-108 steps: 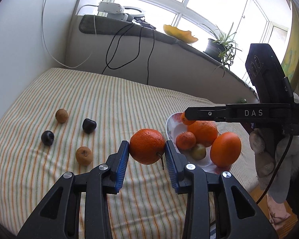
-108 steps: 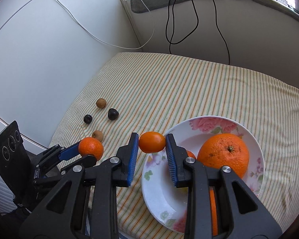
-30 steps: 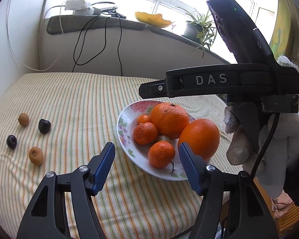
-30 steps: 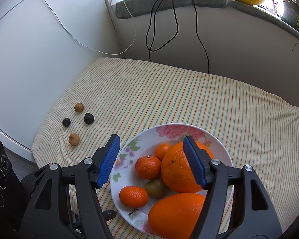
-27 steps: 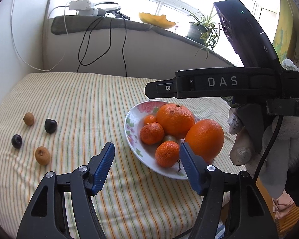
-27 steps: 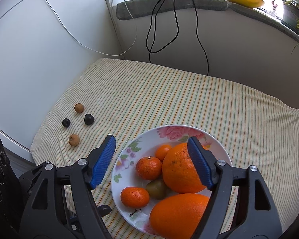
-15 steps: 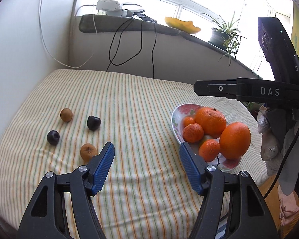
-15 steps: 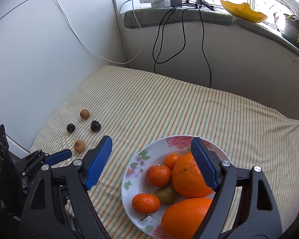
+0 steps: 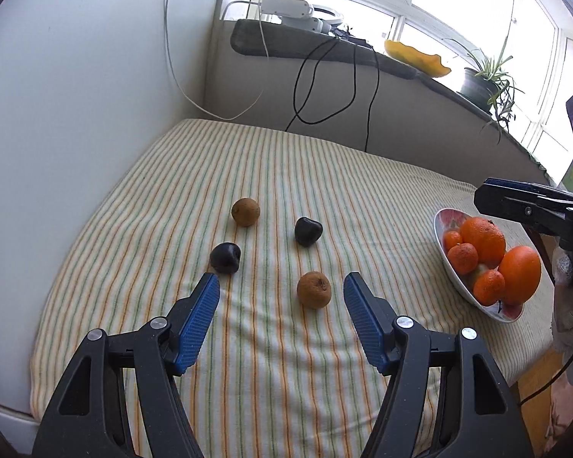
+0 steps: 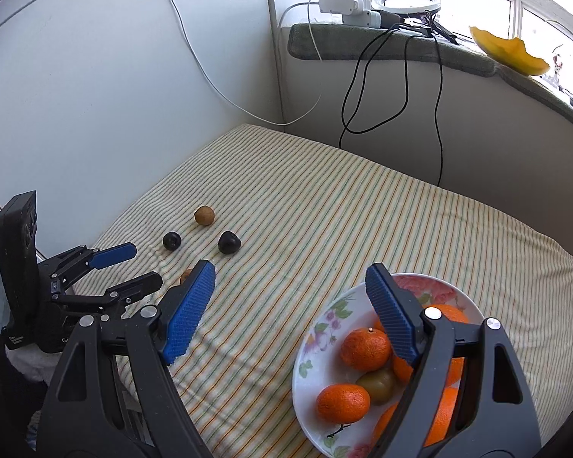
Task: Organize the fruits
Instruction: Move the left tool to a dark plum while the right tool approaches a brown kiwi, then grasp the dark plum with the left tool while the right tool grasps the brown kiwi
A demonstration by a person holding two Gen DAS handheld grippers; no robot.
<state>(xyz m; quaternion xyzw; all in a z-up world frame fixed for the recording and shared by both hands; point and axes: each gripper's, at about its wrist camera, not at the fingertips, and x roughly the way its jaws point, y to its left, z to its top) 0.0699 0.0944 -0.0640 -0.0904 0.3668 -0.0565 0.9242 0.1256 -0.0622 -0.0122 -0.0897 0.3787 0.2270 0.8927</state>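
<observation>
Four small fruits lie loose on the striped cloth [image 9: 286, 175] near the wall: a brown fruit [image 9: 314, 289] closest to the camera, a second brown fruit [image 9: 245, 212] farther back, and two dark ones, a dark plum [image 9: 225, 257] on the left and a dark fruit [image 9: 308, 231] to the right of it. They are apart from each other and do not touch. The left gripper [image 9: 281, 320] hangs above the cloth with its jaws spread wide and nothing between them; the nearest brown fruit appears just beyond the gap between its blue pads [image 9: 196, 324], not touched by them. Well to the right stands a flowered plate [image 10: 326, 320] near the edge of the table. It holds a big orange [image 9: 482, 237], a second large orange [image 9: 519, 274], three small mandarins, one of them at [image 10: 365, 348], and one greenish fruit [image 10: 376, 384] in the middle. The right gripper [image 10: 291, 318] is over the near rim of the plate, also released and empty. On the window sill behind are a white power strip [image 10: 340, 3] with black cables [image 10: 363, 87] and a potted plant [image 9: 485, 76].
</observation>
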